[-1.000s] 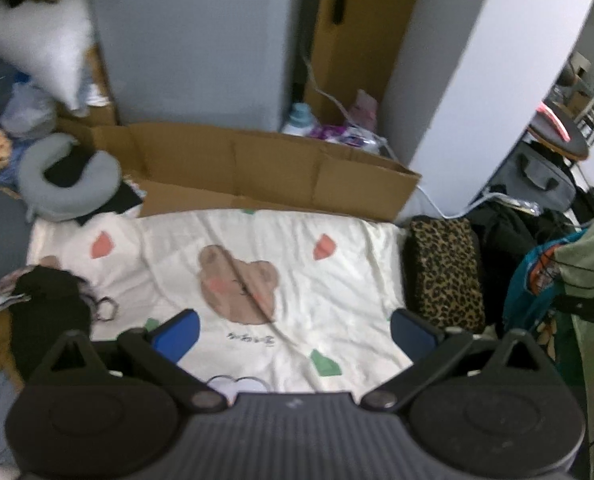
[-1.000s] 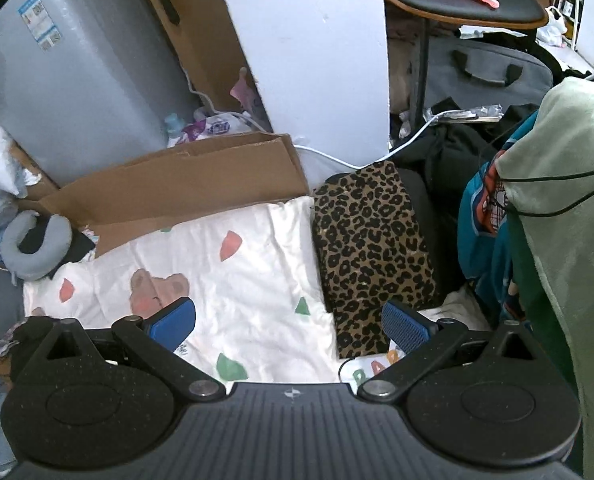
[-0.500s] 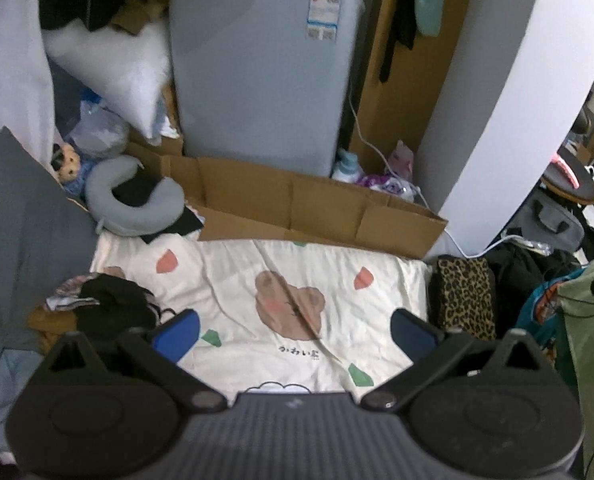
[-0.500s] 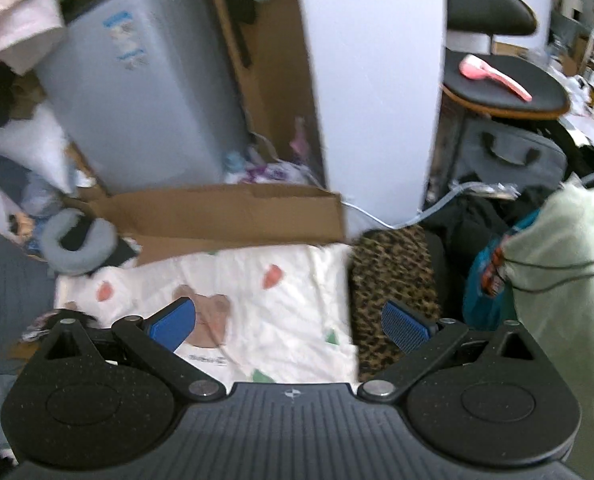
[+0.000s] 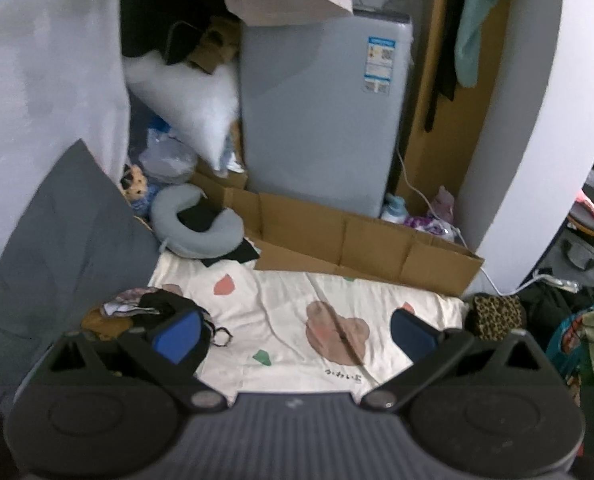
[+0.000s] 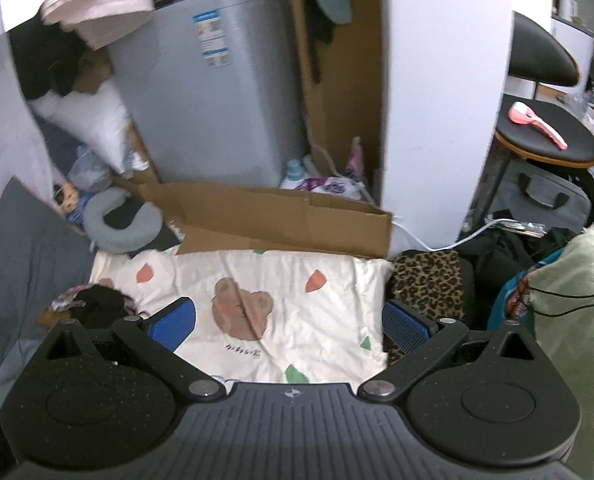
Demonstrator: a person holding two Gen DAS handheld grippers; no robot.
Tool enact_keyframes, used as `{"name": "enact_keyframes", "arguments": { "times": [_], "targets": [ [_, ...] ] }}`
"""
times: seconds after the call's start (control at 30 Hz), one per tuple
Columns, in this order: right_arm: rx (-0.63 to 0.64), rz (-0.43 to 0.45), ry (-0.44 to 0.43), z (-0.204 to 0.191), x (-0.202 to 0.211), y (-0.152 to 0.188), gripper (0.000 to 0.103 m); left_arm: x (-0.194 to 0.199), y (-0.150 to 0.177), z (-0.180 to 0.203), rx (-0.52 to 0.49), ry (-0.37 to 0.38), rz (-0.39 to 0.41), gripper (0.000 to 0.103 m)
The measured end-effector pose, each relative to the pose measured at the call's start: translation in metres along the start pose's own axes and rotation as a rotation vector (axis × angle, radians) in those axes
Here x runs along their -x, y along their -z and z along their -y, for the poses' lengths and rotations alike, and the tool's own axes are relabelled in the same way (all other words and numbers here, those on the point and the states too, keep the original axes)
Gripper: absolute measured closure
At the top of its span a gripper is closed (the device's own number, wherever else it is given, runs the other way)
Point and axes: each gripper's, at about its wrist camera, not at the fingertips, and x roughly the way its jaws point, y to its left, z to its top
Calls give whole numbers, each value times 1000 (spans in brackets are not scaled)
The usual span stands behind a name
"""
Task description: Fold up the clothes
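A cream cloth with a brown bear print [image 5: 305, 312] [image 6: 265, 300] lies spread flat below both grippers. A small heap of dark clothes [image 5: 165, 312] [image 6: 93, 300] sits on its left edge. A folded leopard-print garment [image 5: 495, 314] [image 6: 429, 280] lies at its right edge. My left gripper [image 5: 295, 338] hangs open well above the cloth, holding nothing. My right gripper [image 6: 291, 326] is open too, above the cloth's right half, with nothing between its blue pads.
A flattened cardboard box [image 5: 357, 240] [image 6: 273, 216] stands behind the cloth, before a grey washing machine [image 5: 321, 120] [image 6: 217, 92]. A grey neck pillow [image 5: 193, 224] and grey cushion [image 5: 57, 240] lie left. Bags and a green garment [image 6: 577, 320] crowd the right, near a stool [image 6: 545, 136].
Both grippers have risen and pulled back from the cloth, so more of the room shows. Both stayed open and empty. The cloth has not moved.
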Motion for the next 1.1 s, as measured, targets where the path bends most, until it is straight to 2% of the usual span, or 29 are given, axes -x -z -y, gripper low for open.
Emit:
{"name": "enact_keyframes", "arguments": {
  "times": [0.23, 0.4, 0.57, 0.73, 1.1],
  "targets": [
    [55, -27, -43, -30, -10, 30, 1, 16, 27, -11, 34, -30, 32, 0],
    [87, -43, -60, -46, -11, 52, 1, 17, 47, -18, 84, -66, 24, 0],
    [110, -50, -75, -58, -13, 67, 1, 19, 66, -13, 87, -96, 46, 0],
    [120, -52, -69, -62, -20, 83, 1, 13, 84, -4, 86, -81, 32, 0],
    [130, -93, -60, -54, -49, 122, 1, -13, 128, 7, 80, -108, -39, 0]
  ]
}}
